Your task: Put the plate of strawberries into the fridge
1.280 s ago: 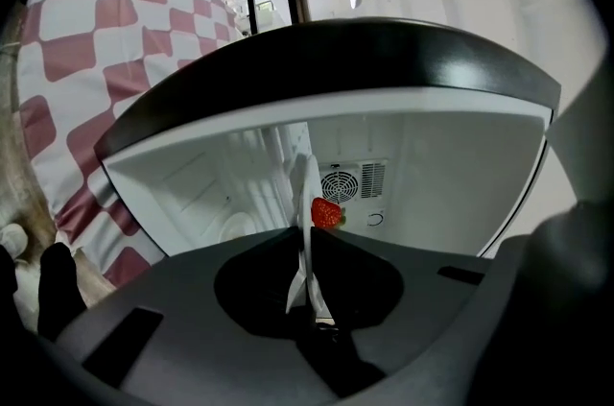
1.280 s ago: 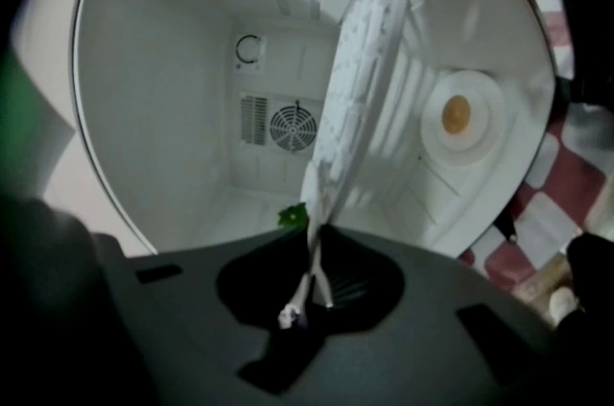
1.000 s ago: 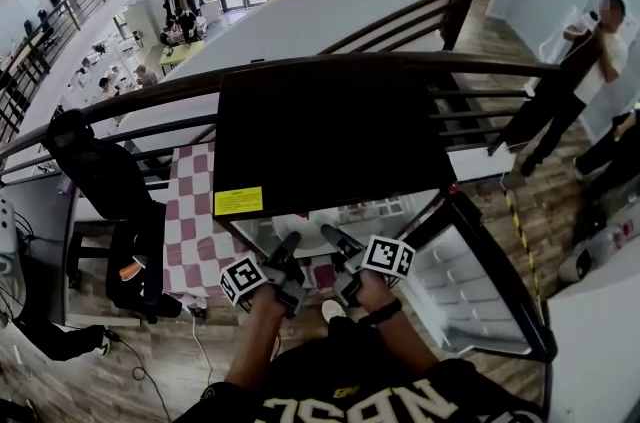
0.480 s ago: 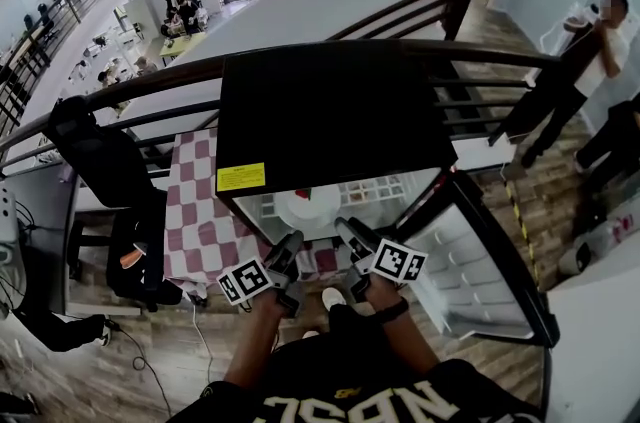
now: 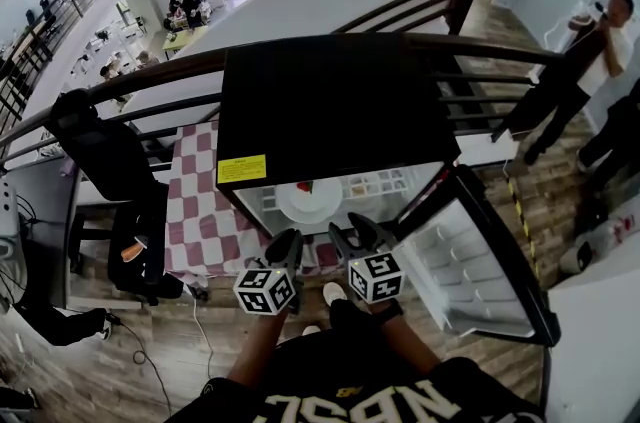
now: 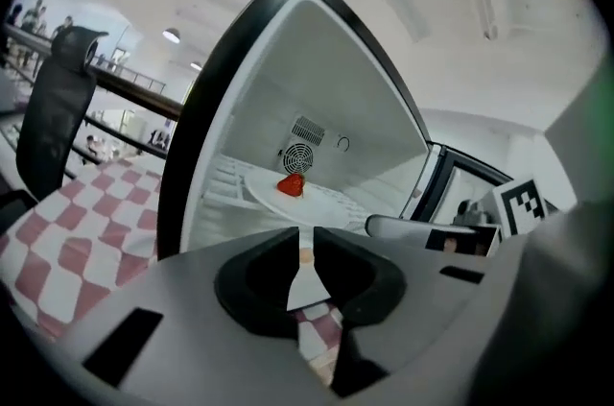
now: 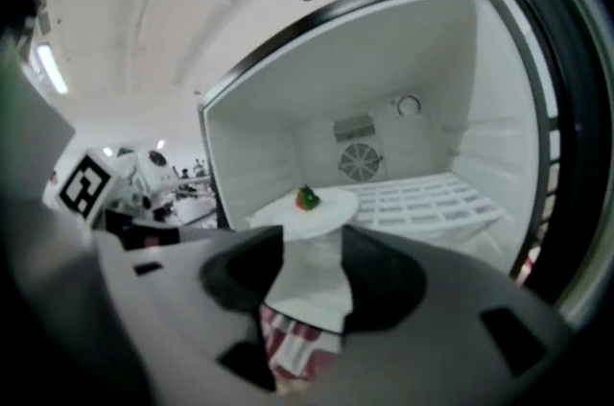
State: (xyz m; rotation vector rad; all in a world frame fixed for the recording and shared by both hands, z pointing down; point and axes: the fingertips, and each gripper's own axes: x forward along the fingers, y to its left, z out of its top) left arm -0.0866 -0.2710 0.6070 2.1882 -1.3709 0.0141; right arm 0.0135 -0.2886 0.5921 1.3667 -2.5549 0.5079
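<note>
Fridge (image 5: 330, 111): matte black box, white smooth interior, door (image 5: 470, 276) swung wide at the right. Round white plate (image 5: 309, 203) bearing one red strawberry (image 5: 304, 187) lies on the ribbed white shelf (image 7: 432, 200), toward its left edge. Left tool (image 5: 288, 246) and right tool (image 5: 350, 236): outside the front opening, empty, jaws closing, left gap narrow, right gap wide.

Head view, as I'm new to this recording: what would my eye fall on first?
The black fridge at centre, its door swung open to the right. Inside, a white plate with one red strawberry sits on the wire shelf. In front, the left gripper and right gripper hover, jaws closing with nothing between them.
</note>
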